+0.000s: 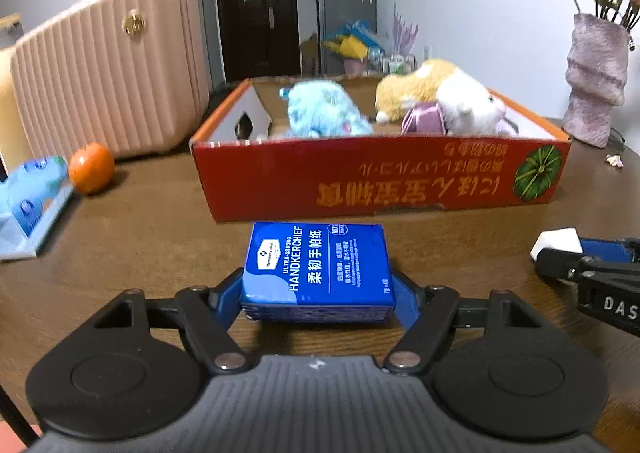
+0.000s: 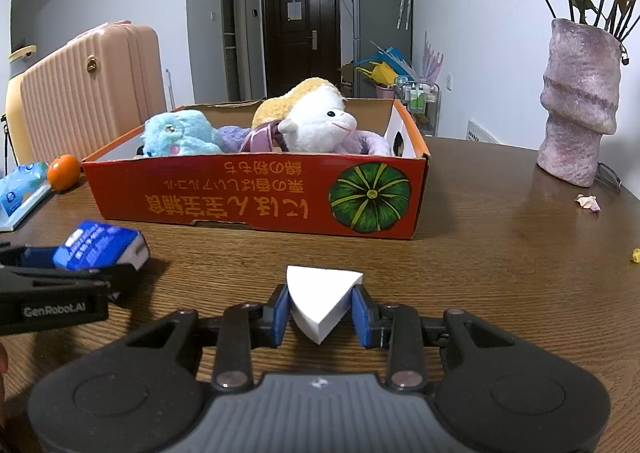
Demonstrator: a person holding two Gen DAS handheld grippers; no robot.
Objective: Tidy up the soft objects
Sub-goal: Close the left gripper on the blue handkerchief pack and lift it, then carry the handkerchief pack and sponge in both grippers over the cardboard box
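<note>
- The shallow red cardboard box (image 1: 380, 177) printed with a green pumpkin sits on the brown wooden table (image 1: 152, 221), straight ahead of both grippers on the far side, its long axis running left to right.
- Inside it lie a fluffy blue plush toy (image 1: 324, 113) on the left and a white-and-yellow plush sheep (image 2: 316, 121) on the right.
- The left gripper (image 1: 318, 289) is clamped on a blue plastic-wrapped handkerchief pack (image 1: 318, 269), whose long axis points toward the box's near wall just beyond it.
- The right gripper (image 2: 322, 309) is pinched on a white wedge-shaped sponge (image 2: 322, 299), held farther back from the box; the left hand looks nearer.
</note>
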